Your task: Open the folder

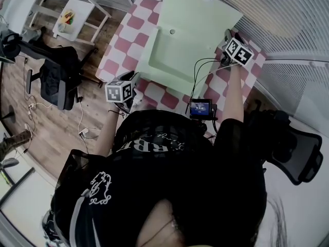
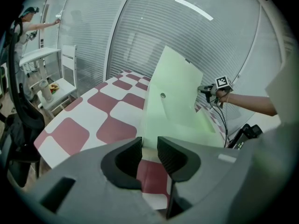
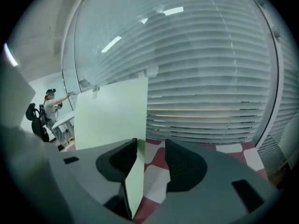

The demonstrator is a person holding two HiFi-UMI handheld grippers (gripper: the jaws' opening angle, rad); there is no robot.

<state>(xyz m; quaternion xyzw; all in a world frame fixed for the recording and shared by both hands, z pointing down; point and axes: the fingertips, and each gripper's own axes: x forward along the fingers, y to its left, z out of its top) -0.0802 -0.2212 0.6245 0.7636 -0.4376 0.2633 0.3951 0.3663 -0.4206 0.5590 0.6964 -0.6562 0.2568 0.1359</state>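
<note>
A pale green folder point(image 1: 169, 60) lies on the red-and-white checkered table point(image 1: 131, 30), its cover point(image 1: 200, 14) lifted and standing up at the far side. My right gripper point(image 1: 226, 36) is at the cover's right edge. In the right gripper view the cover point(image 3: 112, 111) runs between the jaws of my right gripper point(image 3: 151, 148), lying against the left pad with a clear gap to the right pad. My left gripper point(image 2: 149, 146) hangs over the table's near left edge, just short of the folder's near corner point(image 2: 145, 139). Its jaws stand a narrow gap apart with nothing between them.
A small screen device point(image 1: 200, 108) with black cables point(image 1: 198, 76) sits at the table's near edge. Office chairs stand at the left point(image 1: 56, 76) and right point(image 1: 298, 151). A white shelf point(image 1: 77, 14) and a glass wall with blinds point(image 2: 140, 41) lie beyond; a person point(image 2: 29, 20) stands far off.
</note>
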